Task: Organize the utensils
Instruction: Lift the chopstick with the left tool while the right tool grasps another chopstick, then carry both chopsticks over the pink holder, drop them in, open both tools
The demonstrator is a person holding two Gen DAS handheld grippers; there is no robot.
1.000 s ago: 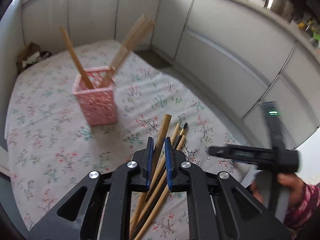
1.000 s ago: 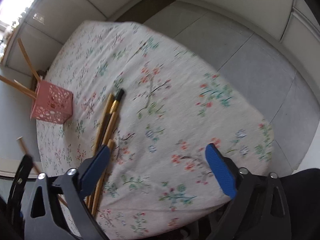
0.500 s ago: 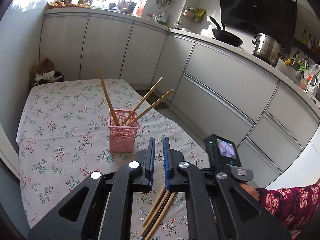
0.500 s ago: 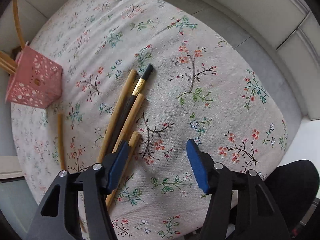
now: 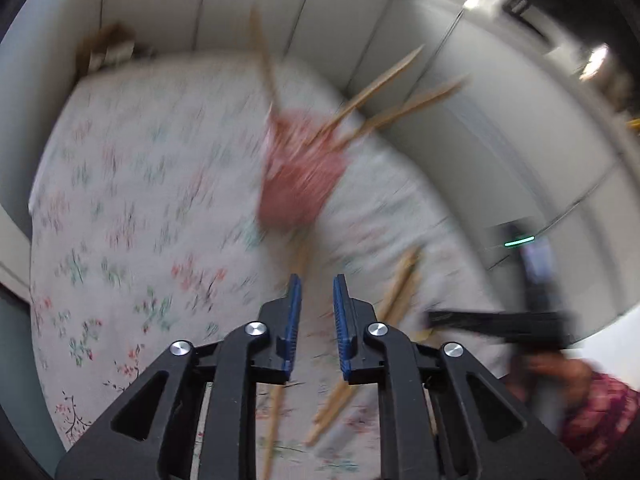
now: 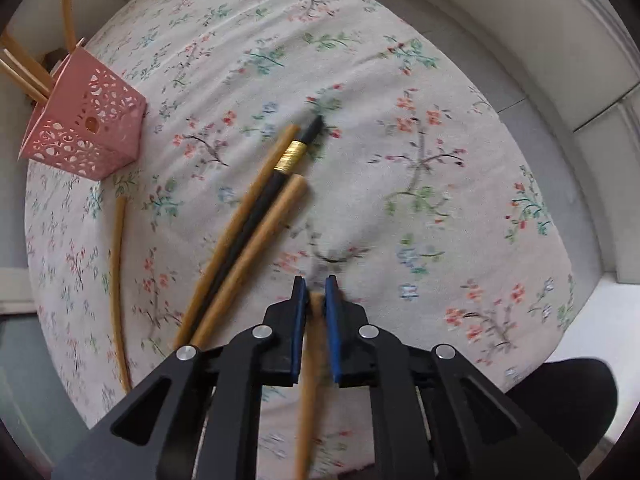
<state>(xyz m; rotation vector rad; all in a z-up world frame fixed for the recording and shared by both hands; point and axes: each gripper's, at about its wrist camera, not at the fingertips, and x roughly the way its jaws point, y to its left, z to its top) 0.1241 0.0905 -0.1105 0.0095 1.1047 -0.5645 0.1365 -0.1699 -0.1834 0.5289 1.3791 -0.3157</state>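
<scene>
**Right jaws closed on one chopstick; left gripper empty**

Since the earlier frames, the right gripper [image 6: 316, 294] has gone from wide open over the bundle to clenched: its jaws have just been closing, and a single wooden chopstick [image 6: 306, 400] now runs between the blue pads, its tip showing just past them. Left gripper [image 5: 316, 300] has swung, its view blurred; its jaws have just been opening a little and stand slightly apart with nothing between them.

Floral tablecloth [image 6: 420, 208] covers the table and carries everything. Pink basket [image 6: 86, 128] stands near the far left edge, several chopsticks [image 6: 22, 68] leaning out of it — the destination, I judge.

Loose bundle beside the right gripper: two wooden sticks flanking a black chopstick [image 6: 260, 204] with a gold band, lying touching. One thin stick [image 6: 116, 280] lies apart, near the basket.

Grip taken low on the end, probably so the stick can be swung upright for insertion.
</scene>
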